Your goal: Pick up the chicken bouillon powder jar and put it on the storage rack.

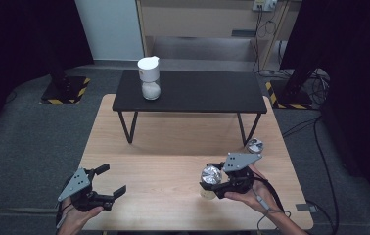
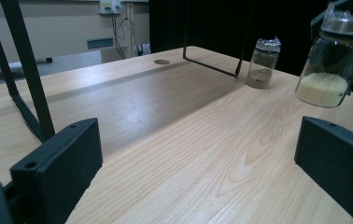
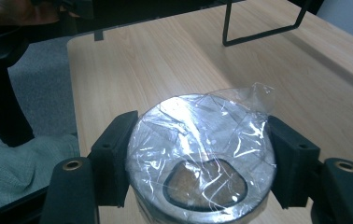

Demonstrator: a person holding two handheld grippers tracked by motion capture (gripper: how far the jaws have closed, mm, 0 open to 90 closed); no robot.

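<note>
Your right gripper [image 1: 211, 182] has its two black jaws closed against the sides of a clear glass jar with crinkled plastic film over its mouth [image 1: 210, 177]. In the right gripper view that jar [image 3: 202, 154] sits squarely between the pads, one pad touching each side just under the film. In the left gripper view the held jar [image 2: 326, 60] hangs clear of the light wooden table [image 1: 173, 142], tilted, with pale grains in its bottom.

Your left gripper [image 1: 108, 181] has its jaws spread wide with nothing between them, just bare tabletop.

A second film-covered glass jar [image 1: 255, 145] stands upright on the table, beyond your right gripper's fingers and near a leg of the low black table [image 1: 193, 93]. On that black table, well beyond both grippers, stands a white-capped jar of white powder [image 1: 150, 78].
</note>
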